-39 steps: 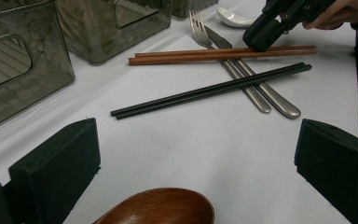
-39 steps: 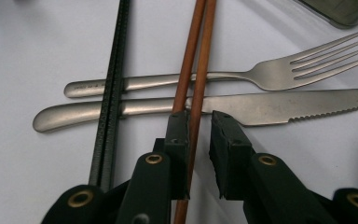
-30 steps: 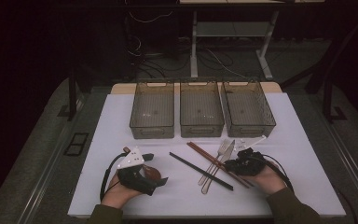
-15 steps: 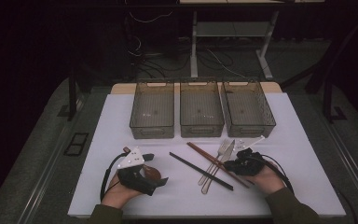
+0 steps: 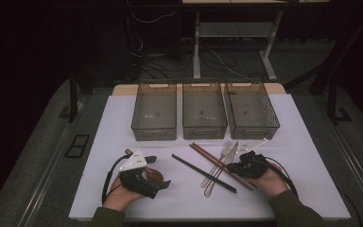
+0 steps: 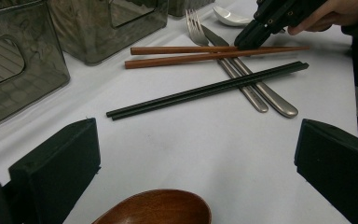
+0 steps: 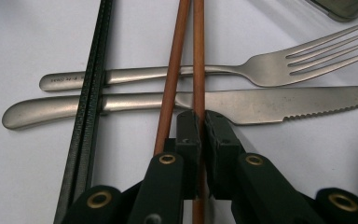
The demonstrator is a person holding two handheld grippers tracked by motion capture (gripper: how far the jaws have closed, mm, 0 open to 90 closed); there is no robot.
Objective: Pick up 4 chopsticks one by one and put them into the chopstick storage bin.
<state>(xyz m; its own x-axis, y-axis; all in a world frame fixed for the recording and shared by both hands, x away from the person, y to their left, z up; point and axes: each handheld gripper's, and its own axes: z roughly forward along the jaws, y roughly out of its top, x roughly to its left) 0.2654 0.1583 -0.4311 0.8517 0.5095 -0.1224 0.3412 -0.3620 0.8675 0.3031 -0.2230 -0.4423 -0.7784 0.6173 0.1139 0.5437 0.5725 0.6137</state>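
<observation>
Right gripper (image 7: 199,122) pinches one brown chopstick (image 7: 198,56), seemingly, across knife (image 7: 279,104) and fork (image 7: 261,70).

The brown chopsticks (image 7: 193,56) look like smooth, reddish wood with a low sheen. The fork (image 7: 242,67) and knife (image 7: 261,105) are brushed metal, dull grey and finely scratched, the knife's edge serrated. The black chopsticks (image 6: 205,91) are matt and ribbed, possibly plastic. The spoon bowl (image 6: 156,207) is glossy dark wood. The right gripper (image 7: 200,126) is matt black plastic with brass-coloured rivets. The tablecloth (image 6: 205,149) looks smooth and white.
</observation>
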